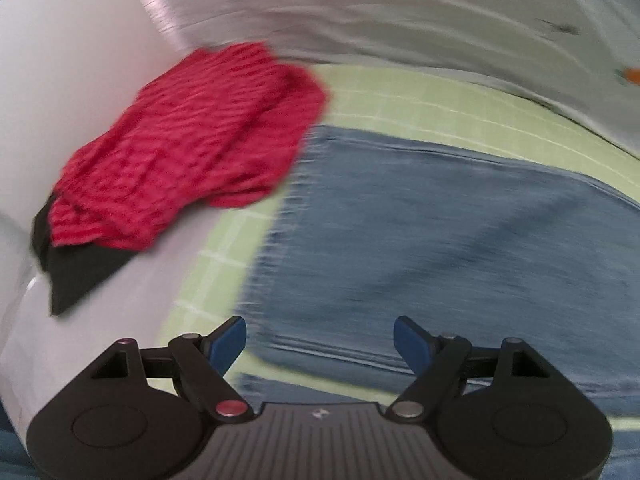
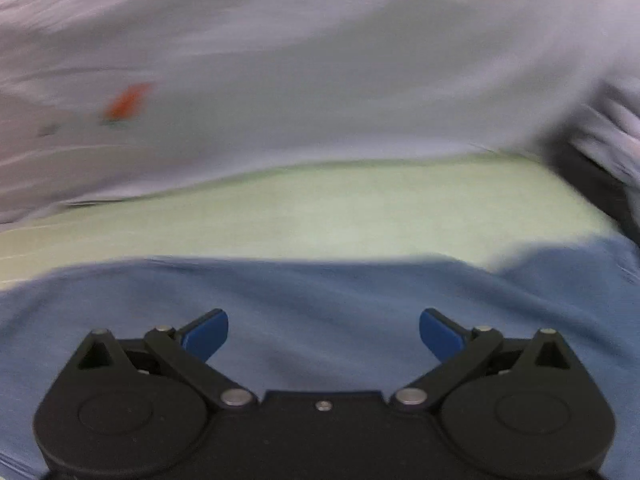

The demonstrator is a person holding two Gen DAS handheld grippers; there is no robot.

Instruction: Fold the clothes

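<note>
The jeans (image 1: 440, 216) lie flat on the green mat (image 1: 400, 92) right under both grippers, left gripper (image 1: 320, 340) and right gripper (image 2: 324, 332), whose jaws are spread and empty; the denim looks part-folded, I'd say. A folded red garment (image 1: 192, 140) sits at ten o'clock on the table (image 1: 60, 80), and a pale unfolded one (image 2: 320, 80) waits at twelve o'clock, nothing blocking.

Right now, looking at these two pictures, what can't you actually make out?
- Left wrist view: the blue denim garment is motion-blurred, and the left tongs cover its near edge, so its type is unclear.
- Left wrist view: the black cloth lies mostly under the red striped garment.
- Right wrist view: the orange mark on the pale grey fabric is too smeared to identify.
- Right wrist view: the picture edges crop the garment.
</note>
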